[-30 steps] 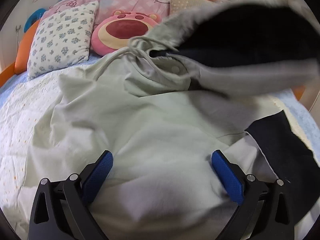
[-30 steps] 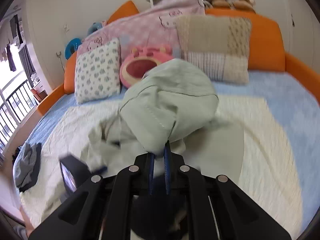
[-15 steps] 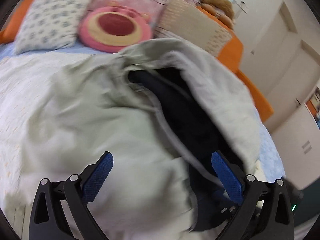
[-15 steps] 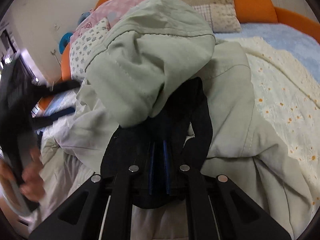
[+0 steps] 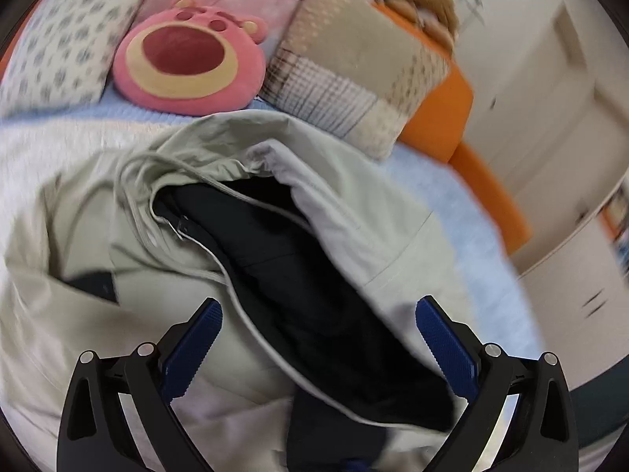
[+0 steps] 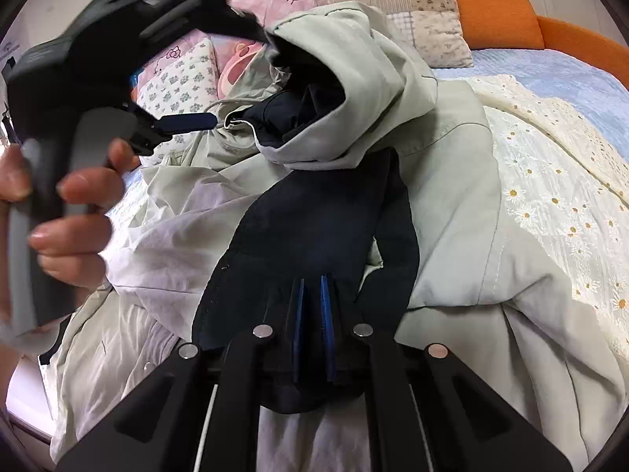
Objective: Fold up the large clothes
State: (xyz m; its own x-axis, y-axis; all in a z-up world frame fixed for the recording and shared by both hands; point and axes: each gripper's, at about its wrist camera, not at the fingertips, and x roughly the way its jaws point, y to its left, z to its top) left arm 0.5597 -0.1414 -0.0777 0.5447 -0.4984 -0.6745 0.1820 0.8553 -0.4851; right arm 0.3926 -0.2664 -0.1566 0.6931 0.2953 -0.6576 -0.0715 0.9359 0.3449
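A pale green hooded jacket [image 5: 346, 181] with a dark navy lining [image 5: 298, 275] lies bunched on the bed, its hood [image 6: 365, 63] folded over the body. My right gripper [image 6: 312, 281] is shut on the navy lining edge [image 6: 314, 228] low at the front of the jacket. My left gripper [image 5: 319, 306] hovers above the jacket, open, with nothing between its blue pads. In the right wrist view the left gripper [image 6: 241, 78] is raised at the upper left, and a hand [image 6: 74, 212] holds its grip.
A floral pillow [image 5: 59, 51], a pink bear cushion [image 5: 188, 59] and a patchwork pillow [image 5: 354, 74] line the orange headboard [image 6: 495, 11]. A white daisy bedspread [image 6: 550, 165] over a blue sheet [image 6: 550, 74] lies to the right. White cupboard doors [image 5: 550, 118] stand beyond the bed.
My right gripper came down, laying the hood and lining over the jacket body. My left gripper, still open, rose off the jacket and swung right toward the hood.
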